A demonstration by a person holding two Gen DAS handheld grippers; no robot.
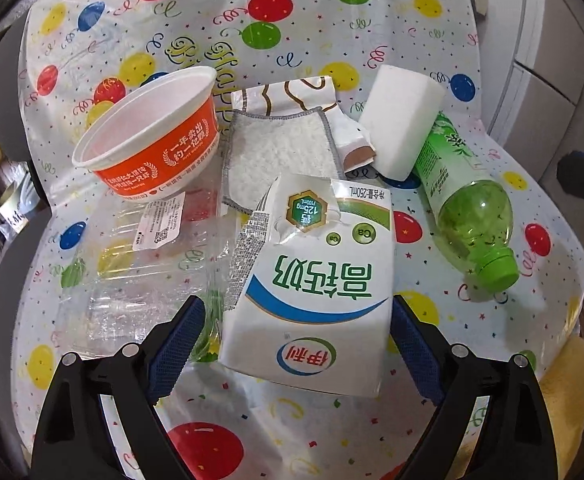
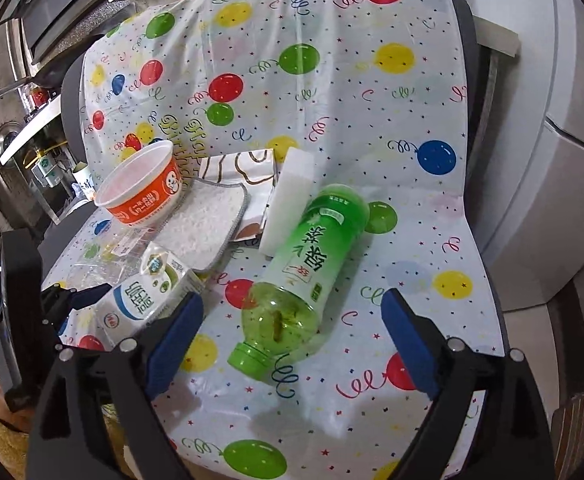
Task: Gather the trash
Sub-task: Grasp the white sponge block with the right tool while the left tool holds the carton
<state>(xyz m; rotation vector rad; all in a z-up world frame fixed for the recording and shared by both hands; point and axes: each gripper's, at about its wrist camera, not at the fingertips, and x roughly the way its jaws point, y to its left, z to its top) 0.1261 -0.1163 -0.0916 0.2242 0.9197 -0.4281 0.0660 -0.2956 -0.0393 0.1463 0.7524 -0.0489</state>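
A table covered with a white balloon-print cloth (image 1: 331, 20) holds a cluster of trash.

The left gripper (image 1: 297, 332) stands wide open, its blue pads (image 1: 180, 344) on either side of a white milk carton (image 1: 311, 280) that lies flat between them. The right pad sits very close to the carton's edge; the left pad stands clear of it. Just beyond the left finger lies a crumpled clear plastic container (image 1: 140, 264). Farther ahead and to the left an empty orange-and-white paper bowl (image 1: 152, 136) tilts on its side. Straight ahead past the carton lies a white cloth with grey stitching (image 1: 280, 156), partly over a patterned wrapper (image 1: 292, 92). Ahead to the right a white sponge block (image 1: 403, 124) leans against a green bottle (image 1: 463, 200).

The right gripper (image 2: 292, 328) is also wide open and holds nothing. The green bottle (image 2: 299, 276) lies on its side between its fingers, cap toward the camera, touching neither pad. Beside its left finger lie the milk carton (image 2: 144, 296) and the left gripper (image 2: 72, 300).
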